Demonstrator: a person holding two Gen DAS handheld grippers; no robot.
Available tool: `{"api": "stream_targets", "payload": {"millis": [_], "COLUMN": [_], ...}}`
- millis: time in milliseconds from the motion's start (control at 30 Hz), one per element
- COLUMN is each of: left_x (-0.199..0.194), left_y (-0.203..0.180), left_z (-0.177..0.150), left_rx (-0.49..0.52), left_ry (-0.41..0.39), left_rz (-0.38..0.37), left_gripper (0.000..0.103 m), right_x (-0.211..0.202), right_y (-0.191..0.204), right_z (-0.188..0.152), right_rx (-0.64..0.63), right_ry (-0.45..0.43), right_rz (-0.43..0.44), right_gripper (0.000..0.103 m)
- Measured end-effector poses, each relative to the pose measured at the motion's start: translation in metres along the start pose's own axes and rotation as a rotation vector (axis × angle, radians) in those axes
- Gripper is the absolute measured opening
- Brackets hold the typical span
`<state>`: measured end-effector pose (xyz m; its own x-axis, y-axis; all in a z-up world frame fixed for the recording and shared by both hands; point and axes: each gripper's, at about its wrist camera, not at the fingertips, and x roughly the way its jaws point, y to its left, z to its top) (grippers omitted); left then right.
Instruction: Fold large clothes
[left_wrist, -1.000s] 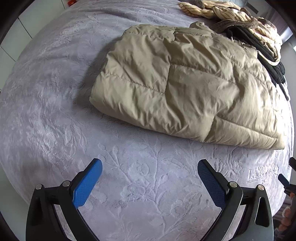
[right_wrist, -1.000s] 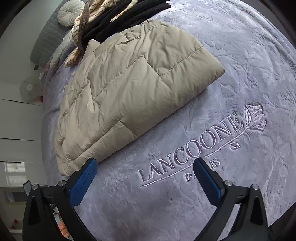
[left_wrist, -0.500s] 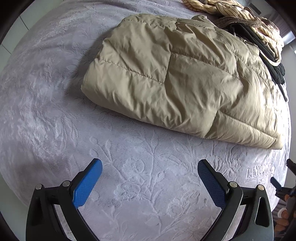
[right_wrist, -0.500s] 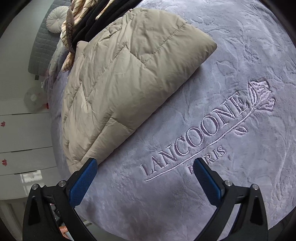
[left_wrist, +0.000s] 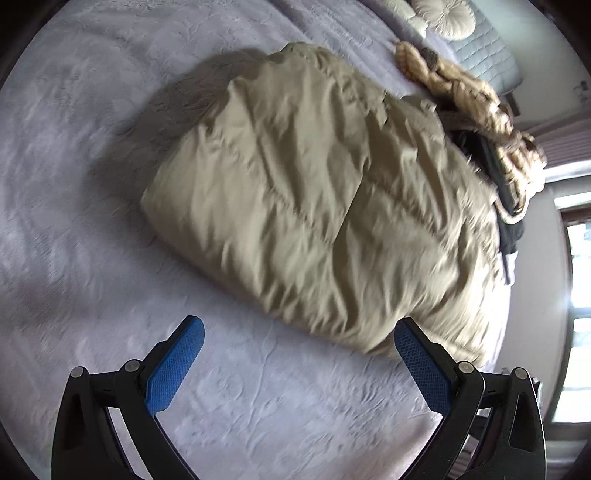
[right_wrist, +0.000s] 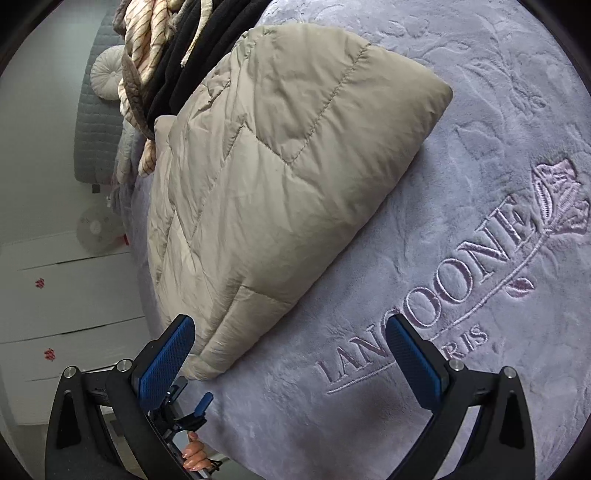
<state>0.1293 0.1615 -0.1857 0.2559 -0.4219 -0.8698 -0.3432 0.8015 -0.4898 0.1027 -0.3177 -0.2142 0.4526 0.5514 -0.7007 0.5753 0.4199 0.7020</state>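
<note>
A beige quilted puffer jacket (left_wrist: 317, 199) lies folded into a thick rectangle on a lilac embossed bedspread (left_wrist: 92, 184). It also shows in the right wrist view (right_wrist: 280, 177). My left gripper (left_wrist: 295, 332) is open and empty, just short of the jacket's near edge. My right gripper (right_wrist: 288, 332) is open and empty, its left finger beside the jacket's near corner. The left gripper's tips (right_wrist: 192, 402) show low in the right wrist view.
A heap of striped cream and black clothes (left_wrist: 491, 122) lies behind the jacket; it shows in the right wrist view (right_wrist: 173, 62) too. Round white cushions (left_wrist: 443, 14) and a grey headboard sit beyond. Embroidered lettering (right_wrist: 443, 295) marks the bedspread. White cabinets (right_wrist: 55, 295) stand beside the bed.
Both grippers have moved closer to the jacket, which now fills more of each view. The left wrist view has swung and is blurred. The jacket itself has not moved.
</note>
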Motion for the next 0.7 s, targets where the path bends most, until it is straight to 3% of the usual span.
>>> {"api": "stream_targets", "payload": {"millis": [200, 333, 567, 600, 700], "left_x": [0.038, 0.06, 0.079, 0.078, 0.07], "left_y": [0.009, 0.001, -0.006, -0.007, -0.009], "left_z": [0.019, 0.027, 0.048, 0.049, 0.049], "left_rx": [-0.046, -0.096, -0.157, -0.159, -0.127], "left_ry": [0.025, -0.018, -0.069, -0.077, -0.082], "left_rz": [-0.121, -0.192, -0.157, -0.15, -0.182], "left_gripper": [0.103, 0.103, 0.103, 0.096, 0.045], "right_x": [0.025, 0.057, 0.084, 0.084, 0.082], "right_y": [-0.003, -0.002, 0.008, 0.008, 0.006], "right_z": [0.026, 0.041, 0.063, 0.063, 0.062], "right_rx": [0.009, 0.019, 0.046, 0.061, 0.103], "right_ry": [0.002, 0.042, 0.017, 0.013, 0.008], "right_rz": [0.095, 0.181, 0.246, 0.249, 0.251], "right_gripper": [0.103, 0.103, 0.103, 0.103, 0.094]}}
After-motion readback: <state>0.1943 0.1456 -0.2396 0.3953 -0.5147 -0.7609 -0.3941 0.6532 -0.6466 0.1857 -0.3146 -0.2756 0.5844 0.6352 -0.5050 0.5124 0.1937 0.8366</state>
